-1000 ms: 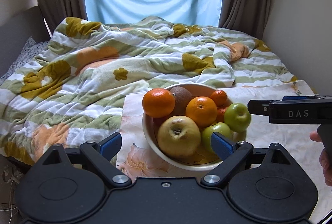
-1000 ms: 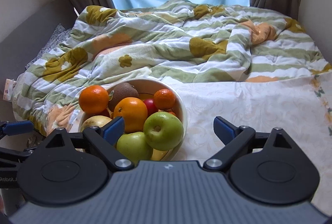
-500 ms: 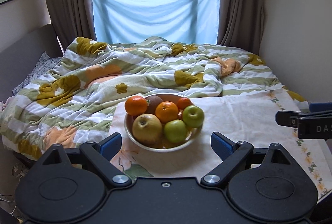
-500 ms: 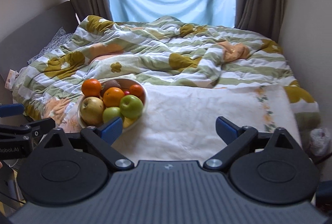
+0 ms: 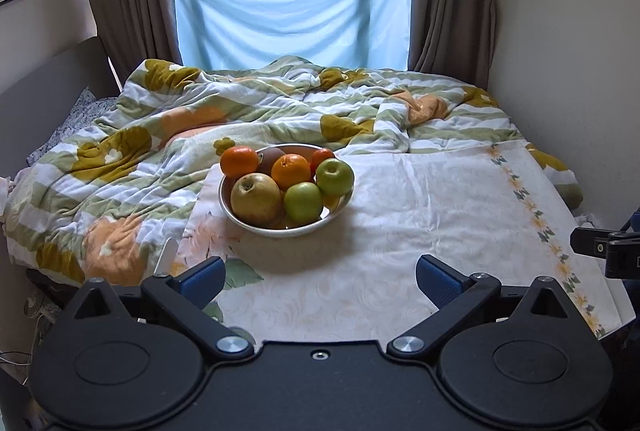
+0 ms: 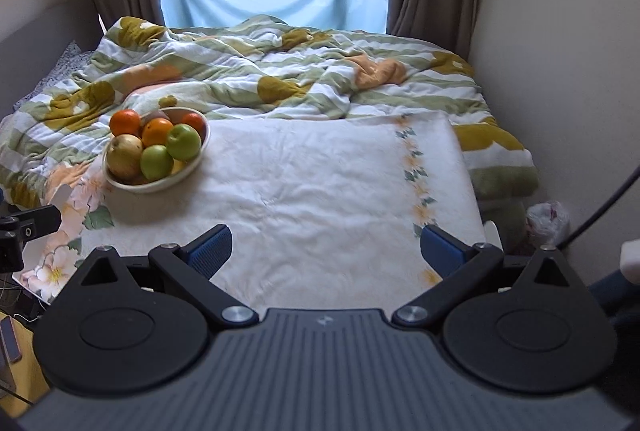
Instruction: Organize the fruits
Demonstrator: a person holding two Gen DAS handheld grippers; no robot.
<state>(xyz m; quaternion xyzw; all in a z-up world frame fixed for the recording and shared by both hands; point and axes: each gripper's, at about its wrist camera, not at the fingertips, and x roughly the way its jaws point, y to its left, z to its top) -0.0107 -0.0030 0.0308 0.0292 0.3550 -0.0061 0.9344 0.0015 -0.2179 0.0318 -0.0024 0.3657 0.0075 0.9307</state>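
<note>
Glossy round fruits (image 5: 303,202) in smooth shallow bowl (image 5: 276,231)

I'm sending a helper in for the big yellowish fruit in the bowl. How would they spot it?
On the pale floral cloth spread over the bed stands a white bowl of fruit. The yellow-brown apple lies at its near left edge, largest in the bowl, dull and russet beside two shiny green apples.

Bed (image 5: 552,167) under the window, rumpled green-striped floral duvet (image 5: 132,159) over its far and left parts. White floral cloth (image 5: 440,215) spread on the near part, possibly over a board. Cream bowl (image 5: 276,229) of fruit sits on the cloth's left end.
</note>
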